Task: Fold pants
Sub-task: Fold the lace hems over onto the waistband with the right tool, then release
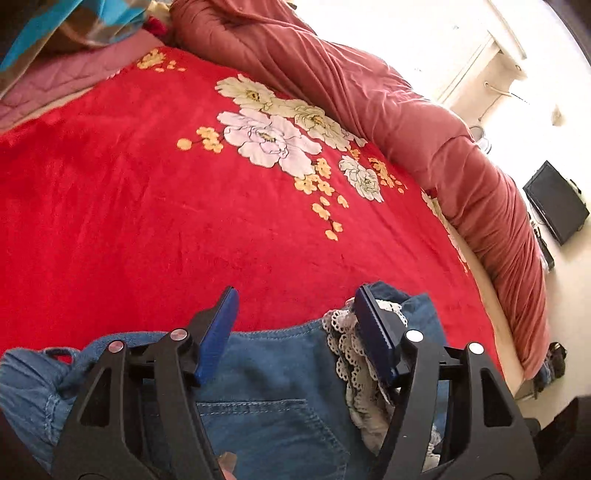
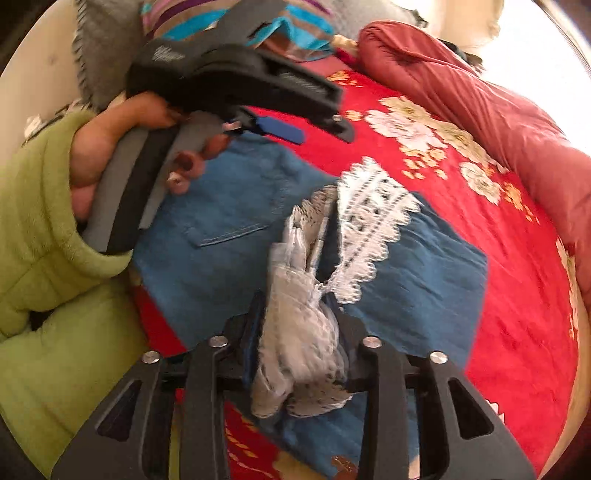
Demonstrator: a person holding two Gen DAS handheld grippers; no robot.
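Observation:
The blue denim pants (image 1: 280, 373) lie folded on the red floral blanket (image 1: 147, 206), back pocket up, with a white lace hem (image 1: 347, 354) on top. My left gripper (image 1: 297, 291) hovers over their far edge, open, with nothing between its blue pads (image 1: 218, 336). In the right wrist view the pants (image 2: 424, 280) spread across the middle, and a hand in a green sleeve (image 2: 40, 221) holds the left gripper (image 2: 317, 129) above them. My right gripper (image 2: 301, 317) sits low at the near edge. Bunched lace (image 2: 303, 347) fills its gap and touches both fingers.
A rolled dusty-red quilt (image 1: 406, 122) runs along the far side of the bed. Striped bedding (image 2: 258, 26) and a grey cushion (image 2: 107, 44) lie at the head end. The bed's edge (image 1: 495, 325) drops to a pale floor holding a black box (image 1: 554, 203).

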